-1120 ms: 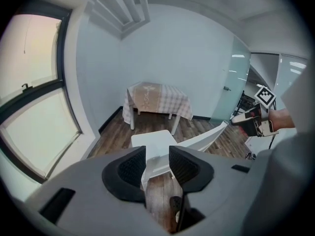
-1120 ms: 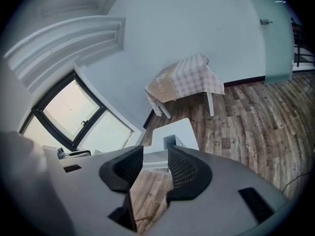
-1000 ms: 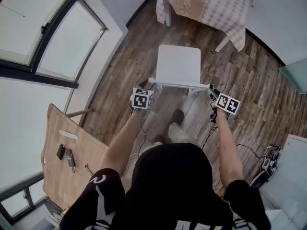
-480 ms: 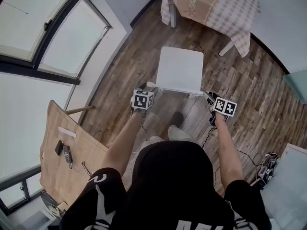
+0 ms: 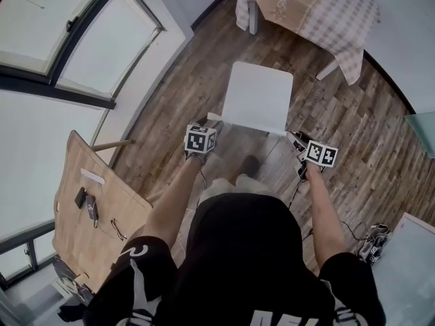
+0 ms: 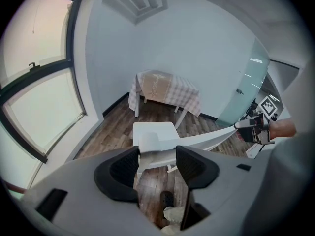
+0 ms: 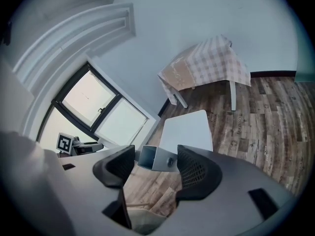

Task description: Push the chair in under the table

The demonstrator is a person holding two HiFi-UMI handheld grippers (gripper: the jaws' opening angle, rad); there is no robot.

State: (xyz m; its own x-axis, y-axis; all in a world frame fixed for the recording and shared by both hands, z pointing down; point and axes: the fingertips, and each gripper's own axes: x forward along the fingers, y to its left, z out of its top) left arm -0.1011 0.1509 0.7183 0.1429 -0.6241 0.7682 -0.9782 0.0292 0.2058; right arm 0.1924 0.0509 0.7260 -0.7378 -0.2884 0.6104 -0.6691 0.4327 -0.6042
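Jaws just widened on right gripper, narrowed slightly on left gripper, both open astride the chair back.

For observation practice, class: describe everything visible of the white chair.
The white chair has a flat square seat and a top rail. It stands upright on the wooden floor, short of the cloth-covered table. Its rail ends sit between the jaws of left gripper and right gripper, which have just been opening.
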